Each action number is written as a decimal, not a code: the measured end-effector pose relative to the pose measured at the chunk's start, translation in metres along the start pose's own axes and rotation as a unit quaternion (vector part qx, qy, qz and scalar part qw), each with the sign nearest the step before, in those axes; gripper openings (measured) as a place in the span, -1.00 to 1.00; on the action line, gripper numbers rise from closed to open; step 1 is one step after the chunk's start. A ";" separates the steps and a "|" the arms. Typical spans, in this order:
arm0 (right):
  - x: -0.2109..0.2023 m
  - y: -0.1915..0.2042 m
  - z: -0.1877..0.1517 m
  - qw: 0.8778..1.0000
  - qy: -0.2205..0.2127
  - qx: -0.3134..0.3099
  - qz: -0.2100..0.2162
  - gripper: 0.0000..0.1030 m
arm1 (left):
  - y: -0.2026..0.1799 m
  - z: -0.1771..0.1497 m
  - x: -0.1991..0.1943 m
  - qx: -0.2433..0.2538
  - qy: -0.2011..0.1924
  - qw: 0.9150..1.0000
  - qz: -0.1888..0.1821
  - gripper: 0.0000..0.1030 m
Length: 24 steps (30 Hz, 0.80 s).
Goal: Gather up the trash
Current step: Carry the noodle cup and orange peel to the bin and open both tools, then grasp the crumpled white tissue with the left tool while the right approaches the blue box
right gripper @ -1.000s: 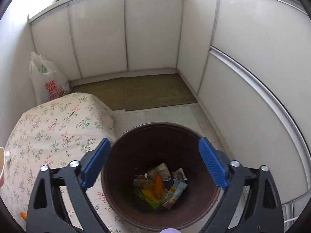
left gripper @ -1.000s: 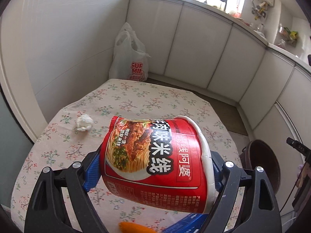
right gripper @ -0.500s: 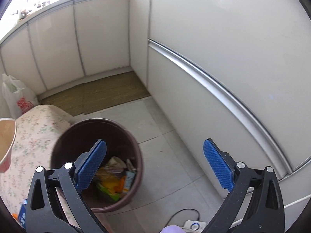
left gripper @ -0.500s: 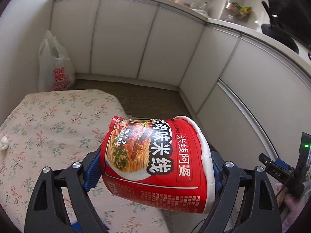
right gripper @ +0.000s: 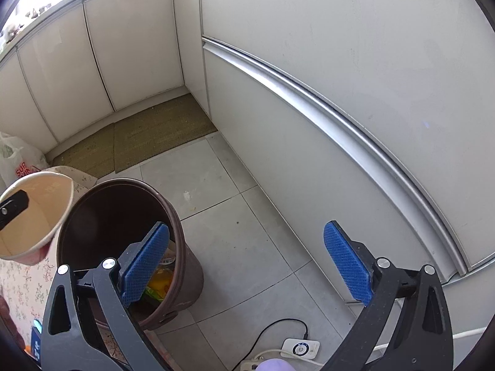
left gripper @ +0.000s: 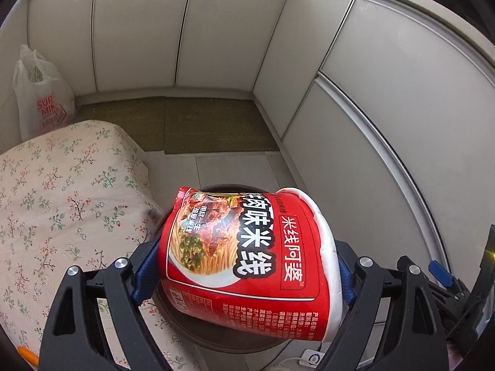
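Far left in the left wrist view, a white plastic bag point(left gripper: 40, 105) with red lettering leans against the cabinets, and the floral tablecloth point(left gripper: 62, 191) spreads out beside it, an orange scrap point(left gripper: 27, 355) peeking in at its bottom edge. Moving across, the left gripper point(left gripper: 247, 266) has its blue pads pressed wide apart on a red instant noodle cup point(left gripper: 247, 262), gripped on its side, base to the left, white rim to the right. The cup hangs directly above the brown trash bin point(left gripper: 216, 340), whose rim curves out beneath it. From the right wrist view, the cup's open mouth point(right gripper: 34, 216) shows at the left edge, pale and empty inside, just above the bin's point(right gripper: 130, 235) rim. Colourful wrappers point(right gripper: 157, 284) lie at the bottom of the bin. Further right, the right gripper point(right gripper: 247, 266) stands wide open with nothing between its pads, over grey floor tiles point(right gripper: 247, 232). A white power strip point(right gripper: 297, 347) sits on the floor at the bottom.
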State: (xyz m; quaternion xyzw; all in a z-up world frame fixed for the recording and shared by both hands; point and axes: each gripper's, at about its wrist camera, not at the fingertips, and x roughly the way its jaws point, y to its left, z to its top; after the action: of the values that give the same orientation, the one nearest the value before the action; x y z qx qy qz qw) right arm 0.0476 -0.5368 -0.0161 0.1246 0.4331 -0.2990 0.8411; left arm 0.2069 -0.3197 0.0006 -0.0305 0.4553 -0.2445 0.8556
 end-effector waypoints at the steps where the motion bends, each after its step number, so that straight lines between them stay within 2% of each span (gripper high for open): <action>1: 0.001 -0.001 0.000 1.000 0.002 0.001 0.003 0.86 | -0.002 -0.001 0.005 -0.003 0.008 1.000 -0.001 0.67; 8: -0.006 0.001 -0.001 1.000 0.003 -0.006 0.014 0.86 | -0.004 -0.006 0.011 0.021 0.012 1.000 0.017 0.78; 15: -0.013 0.013 -0.001 0.999 -0.001 -0.018 0.030 0.86 | 0.018 -0.011 0.006 -0.004 0.025 0.999 0.039 0.78; 19: -0.015 0.032 0.000 0.998 0.000 -0.037 0.043 0.86 | 0.046 -0.017 -0.002 -0.013 0.028 0.997 0.073 0.78; 24: -0.020 0.065 -0.004 0.996 -0.002 -0.072 0.061 0.86 | 0.102 -0.023 -0.020 -0.037 0.022 0.992 0.121 0.78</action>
State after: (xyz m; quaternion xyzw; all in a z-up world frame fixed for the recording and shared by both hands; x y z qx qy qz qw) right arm 0.0758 -0.4754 -0.0057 0.0889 0.4437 -0.2157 0.8653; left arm 0.2186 -0.2174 -0.0255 -0.0015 0.4830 -0.1232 0.8669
